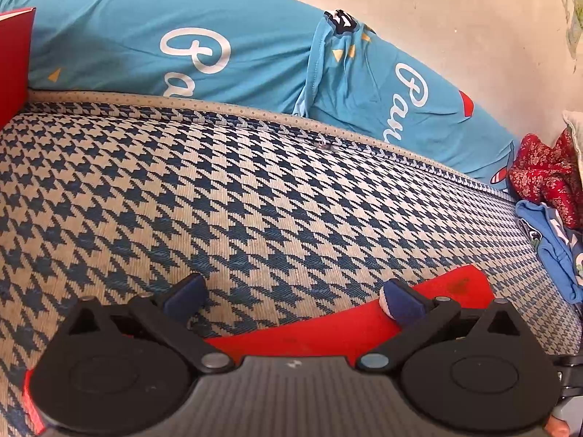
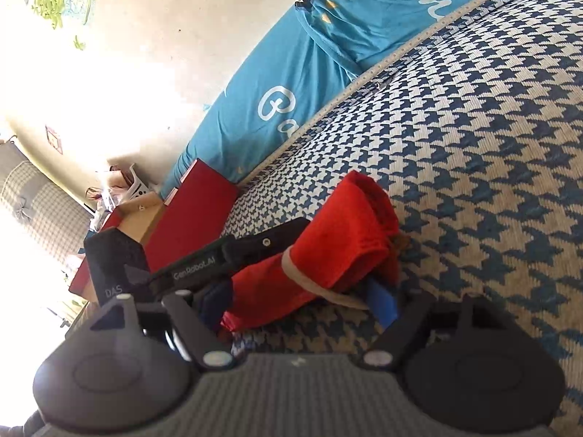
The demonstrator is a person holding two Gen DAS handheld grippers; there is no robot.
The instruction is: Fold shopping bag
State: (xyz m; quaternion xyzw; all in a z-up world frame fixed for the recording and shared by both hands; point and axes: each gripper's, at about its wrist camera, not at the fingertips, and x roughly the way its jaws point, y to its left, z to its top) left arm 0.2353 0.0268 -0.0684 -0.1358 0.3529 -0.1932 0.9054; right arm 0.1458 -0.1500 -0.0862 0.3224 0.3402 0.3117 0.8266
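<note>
The red shopping bag [image 2: 339, 233], with beige trim, is bunched into a thick folded bundle on the houndstooth bed cover. My right gripper [image 2: 300, 300] straddles the bundle. Its blue pads [image 2: 382, 300] press on both sides of the bundle, with the jaws standing wide. My left gripper [image 1: 293, 298] is open, with only bed cover between its pads. The bag [image 1: 328, 331] lies under that gripper's body and right finger. In the right wrist view the left gripper's black finger [image 2: 255, 245] lies along the bundle's left side.
Blue printed pillows [image 1: 182, 47] line the wall behind the bed cover [image 1: 255, 200]. Red boxes [image 2: 189, 218] stand at one end of the bed, and red and blue clothes [image 1: 546, 200] are piled at the other.
</note>
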